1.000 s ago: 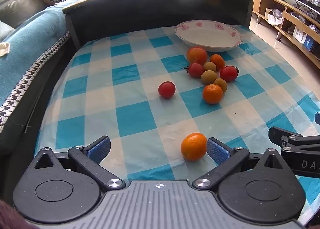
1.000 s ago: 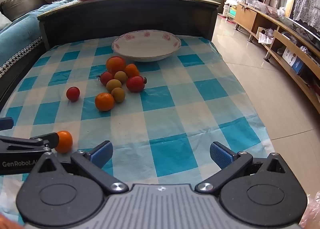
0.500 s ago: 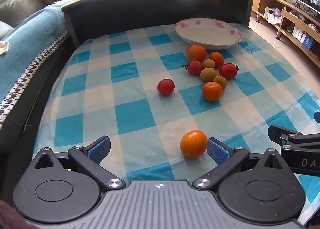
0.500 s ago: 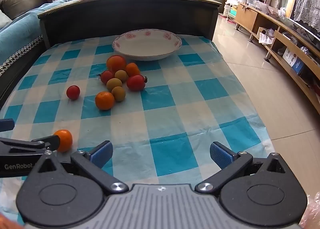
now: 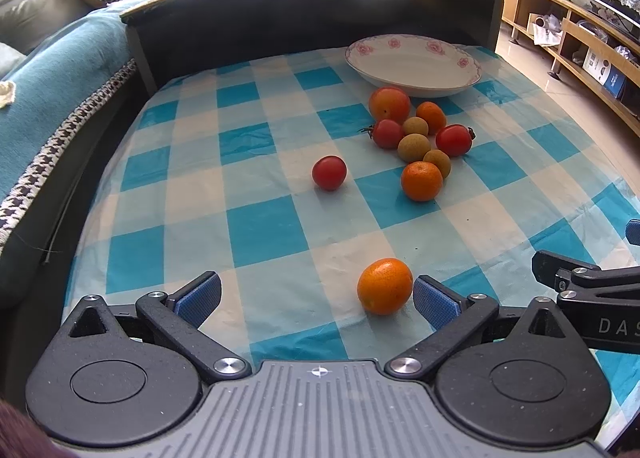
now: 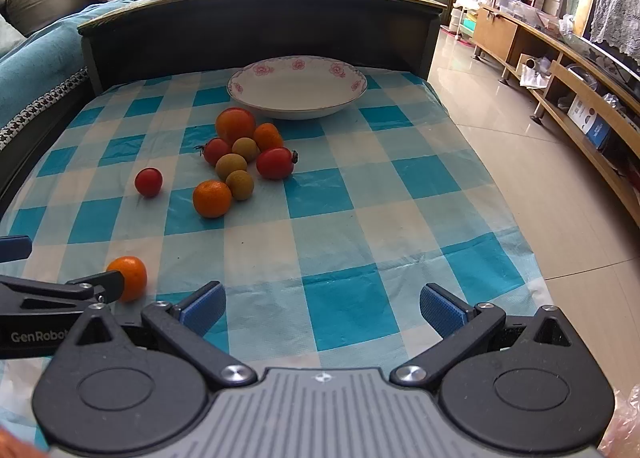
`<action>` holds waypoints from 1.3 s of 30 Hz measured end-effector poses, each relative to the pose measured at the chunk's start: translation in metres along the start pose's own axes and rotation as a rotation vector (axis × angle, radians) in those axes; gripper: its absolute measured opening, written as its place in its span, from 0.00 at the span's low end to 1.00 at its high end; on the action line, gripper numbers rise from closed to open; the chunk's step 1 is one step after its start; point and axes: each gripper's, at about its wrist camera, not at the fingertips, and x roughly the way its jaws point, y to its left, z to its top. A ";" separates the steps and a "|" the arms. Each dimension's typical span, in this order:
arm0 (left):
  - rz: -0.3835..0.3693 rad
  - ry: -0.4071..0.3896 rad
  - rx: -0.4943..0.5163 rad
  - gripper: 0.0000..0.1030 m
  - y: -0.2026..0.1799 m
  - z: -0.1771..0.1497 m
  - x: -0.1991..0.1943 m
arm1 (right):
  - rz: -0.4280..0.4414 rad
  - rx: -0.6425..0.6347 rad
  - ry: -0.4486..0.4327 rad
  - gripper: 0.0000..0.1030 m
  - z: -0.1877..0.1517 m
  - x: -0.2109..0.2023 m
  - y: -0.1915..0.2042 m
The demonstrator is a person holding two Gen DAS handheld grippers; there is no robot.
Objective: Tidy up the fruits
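Right gripper (image 6: 322,310): bare cloth (image 6: 360,226) straight ahead, nothing between fingers. Fruit cluster (image 6: 240,154) ahead-left blocks path to plate (image 6: 298,104). Left gripper (image 5: 316,296): orange (image 5: 385,286) against right finger.

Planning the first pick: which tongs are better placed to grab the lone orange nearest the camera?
Left. The left tongs are open with the orange between the pads, beside the right pad. The right tongs are open over bare cloth.
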 end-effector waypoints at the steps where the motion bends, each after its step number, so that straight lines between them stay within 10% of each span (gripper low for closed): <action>1: -0.001 0.000 0.000 1.00 0.000 0.000 0.000 | 0.000 0.000 0.000 1.00 0.000 0.000 0.000; 39: -0.040 0.021 -0.023 0.99 0.006 -0.002 0.002 | 0.000 -0.004 0.027 1.00 -0.002 0.006 0.000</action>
